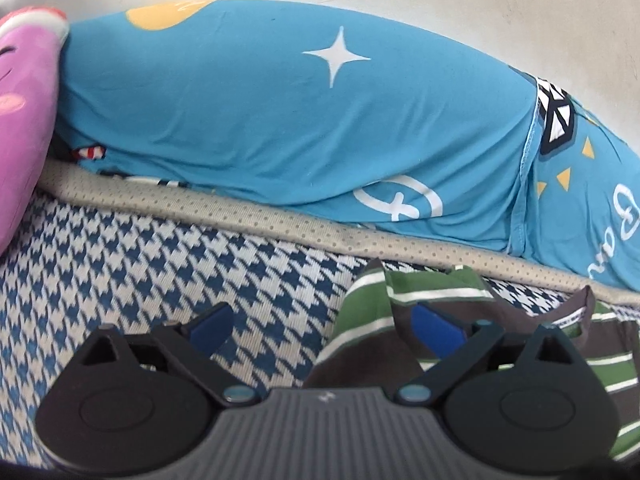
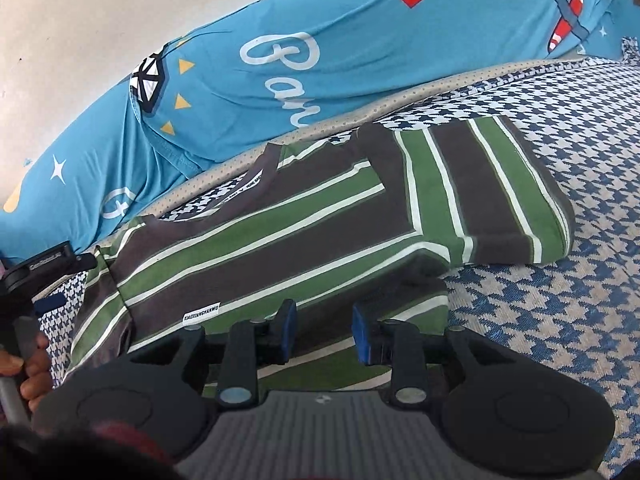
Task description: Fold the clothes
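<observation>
left tongs wide apart, holding nothing | right tongs narrowly parted, unclamped over striped shirt

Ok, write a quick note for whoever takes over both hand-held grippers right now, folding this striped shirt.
Left hand-held gripper: wide open, empty, over the striped shirt edge.
Right hand-held gripper: partly open above the shirt's lower part, gripping nothing.
Shirt lies on the checked mat, beside the blue pillow; one sleeve side looks folded in.
Left: fold the other side, then fold it up.
</observation>
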Tool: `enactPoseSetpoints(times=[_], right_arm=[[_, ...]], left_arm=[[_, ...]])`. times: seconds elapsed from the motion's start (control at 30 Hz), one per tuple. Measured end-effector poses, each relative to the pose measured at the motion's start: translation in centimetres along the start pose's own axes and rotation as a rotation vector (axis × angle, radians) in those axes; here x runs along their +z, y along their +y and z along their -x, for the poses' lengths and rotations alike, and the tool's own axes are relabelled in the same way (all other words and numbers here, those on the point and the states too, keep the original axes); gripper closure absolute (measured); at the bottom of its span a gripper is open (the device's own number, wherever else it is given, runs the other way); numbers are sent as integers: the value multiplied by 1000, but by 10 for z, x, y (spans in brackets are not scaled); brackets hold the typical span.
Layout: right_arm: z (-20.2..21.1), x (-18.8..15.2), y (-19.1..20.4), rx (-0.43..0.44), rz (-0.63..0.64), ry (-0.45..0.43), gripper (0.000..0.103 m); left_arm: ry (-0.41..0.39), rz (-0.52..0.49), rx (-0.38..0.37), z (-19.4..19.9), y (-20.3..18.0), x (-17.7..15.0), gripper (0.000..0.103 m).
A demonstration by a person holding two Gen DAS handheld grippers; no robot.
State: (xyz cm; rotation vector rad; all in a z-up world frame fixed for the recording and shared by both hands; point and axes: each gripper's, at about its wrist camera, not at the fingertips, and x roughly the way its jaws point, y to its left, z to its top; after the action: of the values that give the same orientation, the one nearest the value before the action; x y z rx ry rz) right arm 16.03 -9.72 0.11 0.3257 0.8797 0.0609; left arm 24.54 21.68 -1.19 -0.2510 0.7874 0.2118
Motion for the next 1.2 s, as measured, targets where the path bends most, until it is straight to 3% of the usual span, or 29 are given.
enactPoseSetpoints(times=[0.17,0.27,0.33,0.47,0.77,0.93,1.0,1.1,1.2], right_arm=[[-5,0,2,13,-10,25,73],[-7,0,4,12,-6,29,73],[-7,1,5,8,-8,28,73],[-5,4,4,7,-21,19,73],[-4,7,2,-17,-43,-1,73],[-5,8,3,-28,-46,0,73],[-5,9,3,-29,-48,2,73],[-6,10,4,-33,-47,0,73],[-6,11,4,-33,-53,5,73]], left_arm=[[-3,-53,9,-14,-11,0,7],[27,-65,-1,-25,-14,-1,24],[26,-64,0,-27,-14,-3,38],[21,-87,-52,-21,-18,-5,90],[4,-187,-159,17,-41,-24,93],[92,-340,-243,36,-63,-53,93],[110,-428,-231,40,-74,-66,93],[122,-521,-224,49,-83,-80,84],[121,-516,-256,59,-81,-81,64]])
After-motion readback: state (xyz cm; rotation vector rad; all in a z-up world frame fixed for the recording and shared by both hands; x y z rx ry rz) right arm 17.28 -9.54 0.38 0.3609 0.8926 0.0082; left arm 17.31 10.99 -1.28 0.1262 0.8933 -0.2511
